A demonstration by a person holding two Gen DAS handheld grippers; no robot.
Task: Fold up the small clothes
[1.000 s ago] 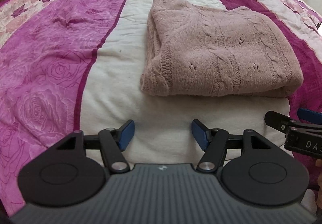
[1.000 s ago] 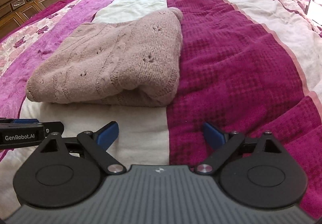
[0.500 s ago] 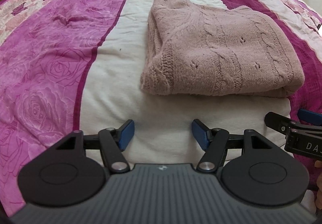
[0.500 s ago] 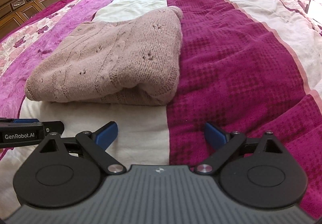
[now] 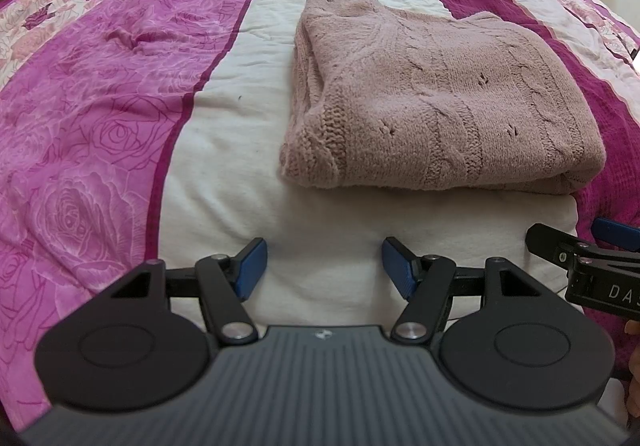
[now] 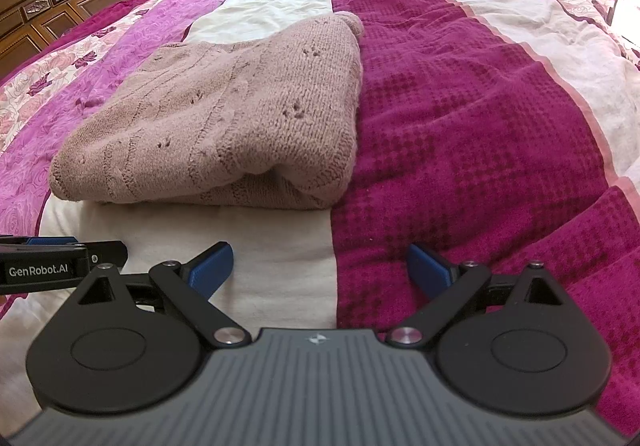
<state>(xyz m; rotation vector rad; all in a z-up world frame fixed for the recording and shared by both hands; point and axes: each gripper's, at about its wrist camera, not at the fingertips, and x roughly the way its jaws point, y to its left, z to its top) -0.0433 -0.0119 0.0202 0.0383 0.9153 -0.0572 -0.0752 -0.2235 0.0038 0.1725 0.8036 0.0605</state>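
Folded dusty-pink cable-knit sweater (image 5: 440,105)

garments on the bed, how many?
1: a folded pink sweater on the bedspread, straddling its white and maroon stripes. Nothing else visible; bed edges are out of frame.

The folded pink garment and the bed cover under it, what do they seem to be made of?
The folded pink garment looks like soft knitted yarn, probably wool or acrylic: cable ribs, small eyelet holes and a fuzzy matte surface show. The bed cover seems woven cloth, smooth with printed roses on the pink stripe, while the dark magenta stripe has a waffle-like texture.
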